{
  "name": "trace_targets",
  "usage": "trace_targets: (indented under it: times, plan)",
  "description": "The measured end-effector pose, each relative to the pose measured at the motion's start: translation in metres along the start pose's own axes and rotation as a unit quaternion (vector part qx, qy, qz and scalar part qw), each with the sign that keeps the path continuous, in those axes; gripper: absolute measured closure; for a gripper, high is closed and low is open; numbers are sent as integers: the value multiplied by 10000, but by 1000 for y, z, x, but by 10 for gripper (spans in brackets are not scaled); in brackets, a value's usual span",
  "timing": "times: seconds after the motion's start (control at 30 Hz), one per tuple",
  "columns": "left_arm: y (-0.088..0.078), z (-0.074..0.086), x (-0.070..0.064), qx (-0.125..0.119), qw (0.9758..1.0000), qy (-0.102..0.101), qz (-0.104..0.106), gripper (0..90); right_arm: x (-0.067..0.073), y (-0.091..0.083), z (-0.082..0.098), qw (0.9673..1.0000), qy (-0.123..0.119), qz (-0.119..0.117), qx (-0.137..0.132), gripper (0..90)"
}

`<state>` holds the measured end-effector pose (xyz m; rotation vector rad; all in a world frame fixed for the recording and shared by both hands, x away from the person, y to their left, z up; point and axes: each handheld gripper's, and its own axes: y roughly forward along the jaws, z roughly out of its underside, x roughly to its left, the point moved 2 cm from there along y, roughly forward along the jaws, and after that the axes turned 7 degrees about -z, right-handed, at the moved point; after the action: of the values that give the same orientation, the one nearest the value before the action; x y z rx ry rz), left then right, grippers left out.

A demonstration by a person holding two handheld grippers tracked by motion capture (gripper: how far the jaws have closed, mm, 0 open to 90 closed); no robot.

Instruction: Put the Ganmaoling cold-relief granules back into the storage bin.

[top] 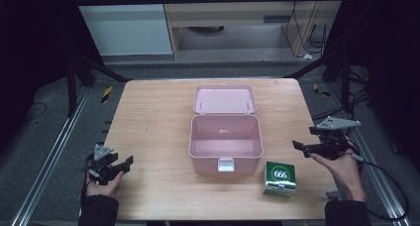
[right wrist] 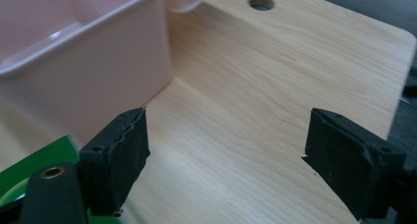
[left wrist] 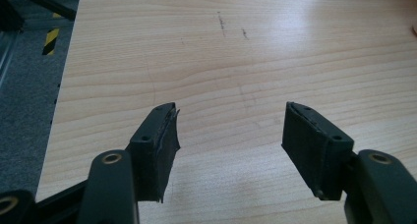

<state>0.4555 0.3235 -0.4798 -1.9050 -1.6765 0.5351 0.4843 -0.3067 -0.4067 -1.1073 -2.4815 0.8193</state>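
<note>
Table (top: 148, 112): pale wood-grain top, smooth, faint sheen
Pink box (top: 225, 159): plastic, smooth, slightly glossy walls
Green carton (top: 279, 179): printed card, glossy faces
Left gripper (left wrist: 230, 135): matt black plastic, pads rough-edged
Right gripper (right wrist: 228, 153): matt black pads, ragged edges

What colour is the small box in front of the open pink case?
Green, with a white ring around "666" on top; the high view shows it best.
</note>
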Motion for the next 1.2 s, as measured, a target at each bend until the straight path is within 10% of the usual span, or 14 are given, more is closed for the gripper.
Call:
trace_targets:
  times: [0.17,0.47,0.77,0.9,1.2]
  plan:
    - [2,0,-2,97,9999,62,25,362,15,-7,-8,9979,-483,-327,270,169]
    - [4,0,-5,209,9996,128,103,350,51,-6,-16,9796,-1490,-898,1004,151]
    - [5,0,-7,273,9993,192,150,343,64,-9,-26,9692,-1811,-1052,1297,136]
    - [6,1,-8,310,9991,232,179,341,73,-4,-28,9573,-2039,-1230,1638,122]
    - [8,1,-10,350,9988,274,204,338,82,4,-28,9434,-2144,-1476,2055,92]
